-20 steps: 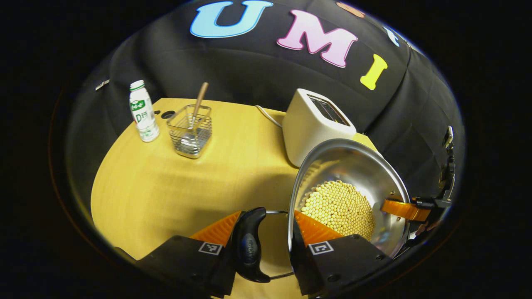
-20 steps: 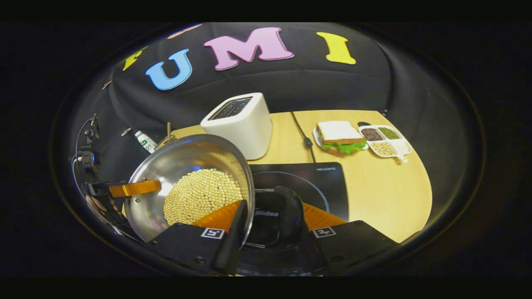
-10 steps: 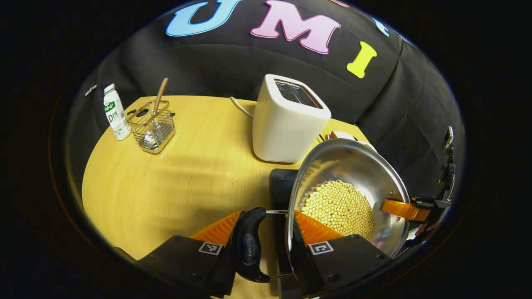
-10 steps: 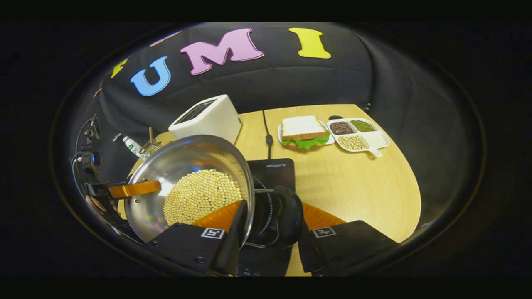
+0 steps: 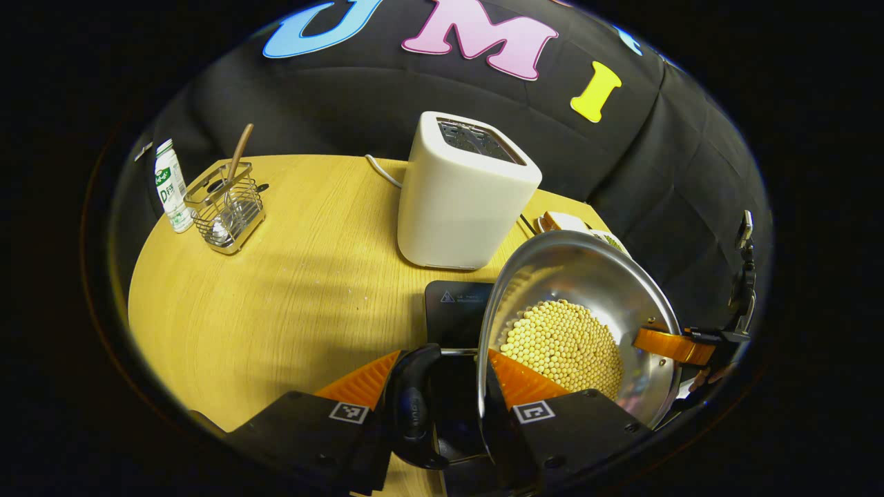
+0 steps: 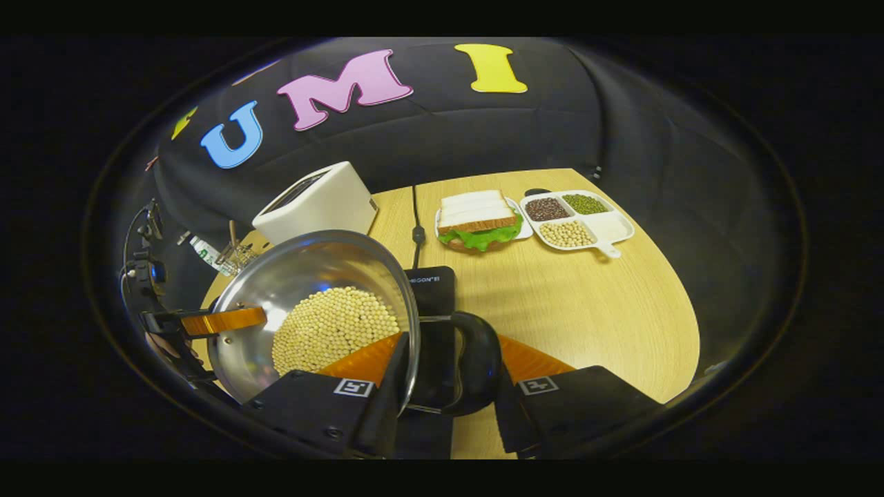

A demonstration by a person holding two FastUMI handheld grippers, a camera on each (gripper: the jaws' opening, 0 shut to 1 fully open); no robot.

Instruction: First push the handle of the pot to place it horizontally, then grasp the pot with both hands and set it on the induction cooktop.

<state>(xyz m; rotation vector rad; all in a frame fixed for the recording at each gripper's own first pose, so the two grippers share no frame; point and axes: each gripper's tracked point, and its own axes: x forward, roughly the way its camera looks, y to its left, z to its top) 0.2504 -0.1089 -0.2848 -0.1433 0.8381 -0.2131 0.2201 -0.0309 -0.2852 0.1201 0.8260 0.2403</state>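
While gripped at both side handles, the steel pot of pale beans hangs above the wooden table, over the black induction cooktop. Left gripper: fingers closed on the pot's near handle and rim. Right gripper: fingers closed likewise on the opposite handle and rim. Adjacent items: white toaster, wire basket, bottle, sandwich, divided dish.
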